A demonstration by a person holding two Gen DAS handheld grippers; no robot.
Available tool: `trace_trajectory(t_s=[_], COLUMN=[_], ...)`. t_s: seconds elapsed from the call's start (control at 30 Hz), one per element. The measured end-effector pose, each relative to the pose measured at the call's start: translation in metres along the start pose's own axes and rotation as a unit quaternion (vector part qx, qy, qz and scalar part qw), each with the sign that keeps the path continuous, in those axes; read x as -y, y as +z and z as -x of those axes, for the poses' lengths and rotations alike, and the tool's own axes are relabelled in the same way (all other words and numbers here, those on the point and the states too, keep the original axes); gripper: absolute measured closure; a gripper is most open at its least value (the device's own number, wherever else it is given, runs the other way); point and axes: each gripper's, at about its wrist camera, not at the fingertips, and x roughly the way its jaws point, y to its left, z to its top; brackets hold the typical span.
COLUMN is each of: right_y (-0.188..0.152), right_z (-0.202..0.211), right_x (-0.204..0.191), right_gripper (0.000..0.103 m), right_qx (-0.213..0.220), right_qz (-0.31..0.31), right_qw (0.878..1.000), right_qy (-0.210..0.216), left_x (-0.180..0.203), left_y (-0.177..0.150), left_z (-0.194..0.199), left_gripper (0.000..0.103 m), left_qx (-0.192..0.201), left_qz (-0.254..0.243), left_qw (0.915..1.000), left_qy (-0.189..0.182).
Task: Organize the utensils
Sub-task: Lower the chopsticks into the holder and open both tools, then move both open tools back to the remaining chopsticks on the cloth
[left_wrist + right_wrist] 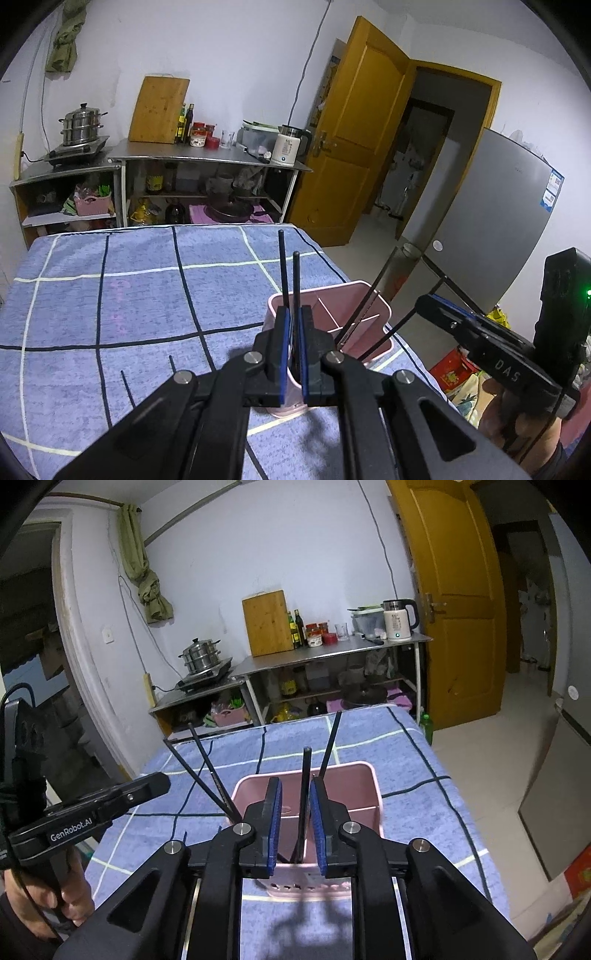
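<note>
Blue-padded fingers (282, 354) of your left gripper (294, 314) frame two black chopsticks (289, 273) that stand nearly upright, tips up, with their lower ends hidden between the pads; the jaws sit narrow around the pair, but you cannot tell whether the pads actually press them. Just behind stands the pink caddy (369, 295), a rectangular plastic holder split by thin inner walls, with two more black sticks (365, 306) leaning out of it toward the right.

From your right wrist view, the right gripper (295, 812) hangs over the caddy's (364, 786) near rim with its jaws parted. One black chopstick (306, 786) rises almost vertically in the gap, close to the right pad, and contact cannot be made out. Another stick (330, 744) slants up and to the right from the caddy, and two more (207, 764) fan out to the upper left.

All the sticks are slim, matte black and straight, long axes running from the caddy upward.

The caddy sits on a blue checked cloth (110, 295) near the table's right-hand edge, where the surface drops away to the floor. Broad bare cloth stretches to the left and beyond, up to the far edge before the steel shelves (332, 657). Your left gripper shows at the left of the right wrist view, well clear of the caddy.
</note>
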Motion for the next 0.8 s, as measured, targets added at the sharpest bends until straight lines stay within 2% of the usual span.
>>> trace_trajectory(t_s=[0.17, 0.33, 0.47, 0.8], right_y=[0.000, -0.002, -0.006, -0.029], right_z=[0.021, 0.038, 0.049, 0.050], right_x=[-0.003, -0.010, -0.019, -0.050], right_gripper=[0.082, 0.081, 0.081, 0.081], right_qx=[0.015, 0.027, 0.034, 0.014], right_qz=[0.002, 0.009, 0.017, 0.037], right_qw=[1.000, 1.000, 0.999, 0.999], right_qy=[-0.006, -0.003, 0.004, 0.035], left_x=[-0.002, -0.005, -0.009, -0.024], left_y=[-0.006, -0.013, -0.022, -0.049], left_z=[0.020, 0.040, 0.053, 0.084], left_gripper=[0.097, 0.088, 0.088, 0.088], left_qx=[0.011, 0.023, 0.028, 0.039], left_qz=[0.000, 0.000, 0.003, 0.012], left_qw=[0.9999, 0.9997, 0.9995, 0.9985], left_qy=[0.002, 0.009, 0.014, 0.037])
